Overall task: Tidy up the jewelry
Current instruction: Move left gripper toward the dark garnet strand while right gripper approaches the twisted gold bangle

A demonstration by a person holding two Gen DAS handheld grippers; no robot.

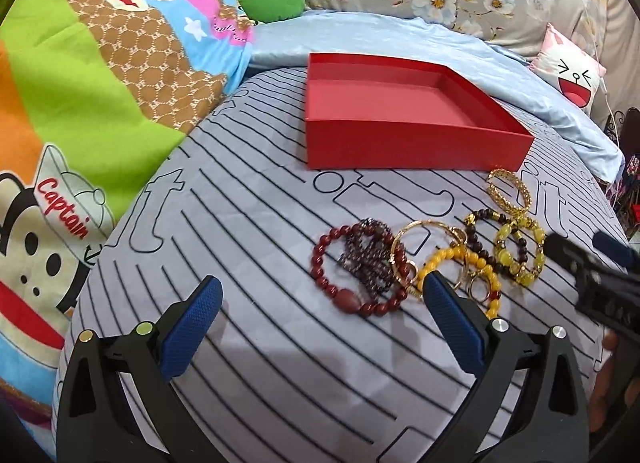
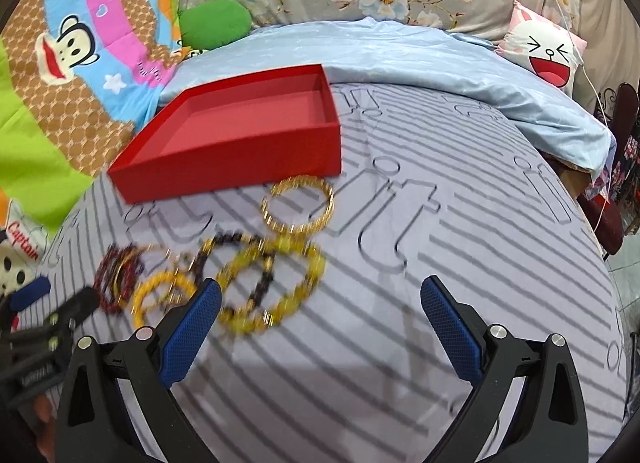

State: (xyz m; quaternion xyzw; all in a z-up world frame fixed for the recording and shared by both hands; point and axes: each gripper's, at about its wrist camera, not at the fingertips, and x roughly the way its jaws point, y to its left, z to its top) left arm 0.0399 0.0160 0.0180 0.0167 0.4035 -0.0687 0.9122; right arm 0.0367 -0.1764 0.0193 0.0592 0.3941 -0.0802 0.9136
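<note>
On the striped bedsheet (image 1: 248, 231), a red box (image 1: 400, 151) sits beside bracelets (image 1: 420, 263).

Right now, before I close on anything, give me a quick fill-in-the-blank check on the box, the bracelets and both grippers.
1. The red box holds ____ jewelry so far.
2. The dark red bead bracelet lies at the ____ end of the jewelry row in the left wrist view.
3. The gold chain bangle is the piece nearest the ____.
4. The left gripper and right gripper both have their jaws ____.

Missing words: no; left; red box; open
</note>
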